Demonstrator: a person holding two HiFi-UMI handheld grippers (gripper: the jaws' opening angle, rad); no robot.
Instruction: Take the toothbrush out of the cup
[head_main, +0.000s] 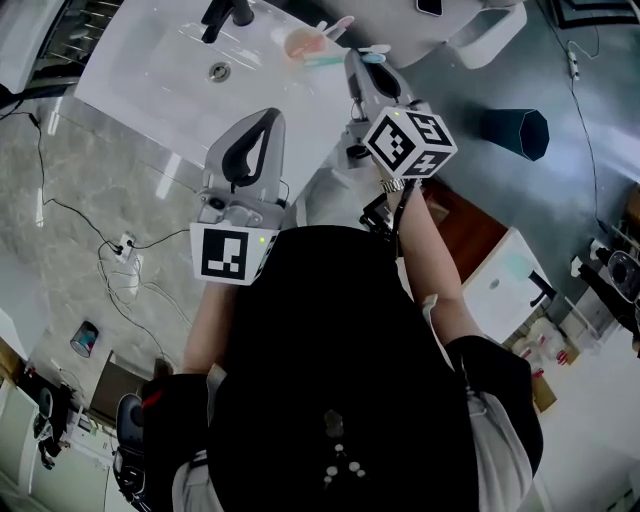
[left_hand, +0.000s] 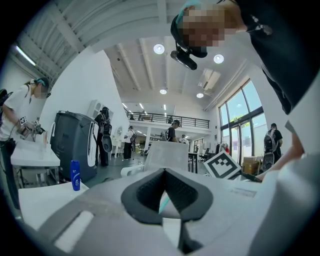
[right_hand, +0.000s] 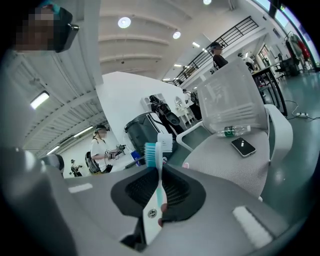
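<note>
The right gripper (right_hand: 158, 169) has its jaws closed almost fully on the toothbrush (right_hand: 159, 192). They pinch the handle below the head, so the bristles stand up above the jaw tips. A firm grip on the stem like this suits drawing it straight up past a rim without it tipping.

The left gripper (left_hand: 165, 172) has its jaws shut tip to tip with nothing held. It points level in front of the person, apparently idle and out of the way. A thin teal sliver shows through its gap, too small to name.

In the head view the cup (head_main: 300, 43) stands on the white table (head_main: 170, 60), and the gripped toothbrush lies just to its right, apparently free of it.

The toothbrush has a slim white and teal handle and blue and white bristles. It looks light and stiff.
</note>
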